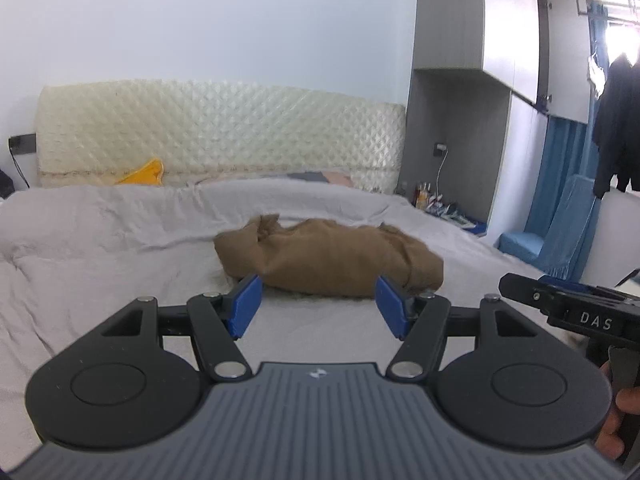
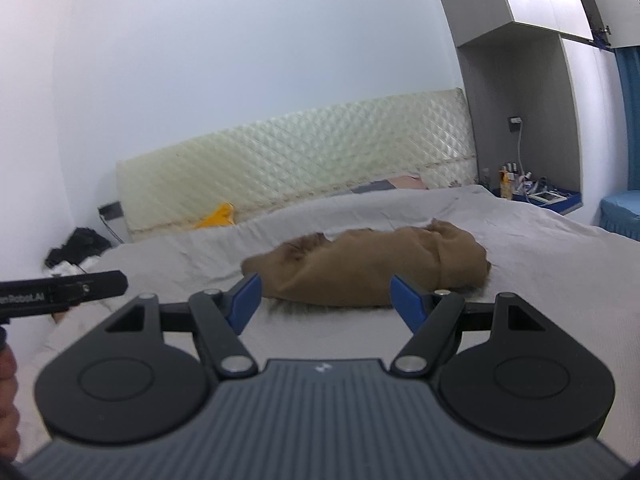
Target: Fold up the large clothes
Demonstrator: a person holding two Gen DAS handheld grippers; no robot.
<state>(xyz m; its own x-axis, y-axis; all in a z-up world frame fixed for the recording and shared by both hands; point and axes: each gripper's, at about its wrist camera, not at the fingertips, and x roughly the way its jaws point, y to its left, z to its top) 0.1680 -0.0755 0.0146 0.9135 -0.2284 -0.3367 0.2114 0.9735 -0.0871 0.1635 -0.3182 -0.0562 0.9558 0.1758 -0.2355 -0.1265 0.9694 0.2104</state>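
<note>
A pale wall (image 1: 200,20) closes the far side of the room, and a tall grey wardrobe (image 1: 460,80) stands in the far right corner with an open nook low in it. Blue curtains (image 1: 560,184) hang at the right edge, beside dark clothes (image 1: 618,120) on a rail by the bright window. A wide bed (image 1: 100,240) fills the middle, covered by a creased light grey sheet, with a cream quilted headboard (image 1: 220,132) along its far end. A yellow cloth (image 1: 144,174) lies at the foot of the headboard on the left. Small bottles and clutter (image 2: 524,188) sit on the low shelf in the nook, under a plugged-in charger. A dark heap (image 2: 78,246) rests on the floor at the far left of the bed.

The brown garment (image 1: 332,258) lies bunched in a long crumpled mound on the sheet, near the middle of the bed. The left gripper (image 1: 318,306) hovers over the near part of the sheet with its blue jaws spread and empty, just short of the garment. The right gripper (image 2: 326,304) is beside it, jaws likewise spread, holding nothing.
</note>
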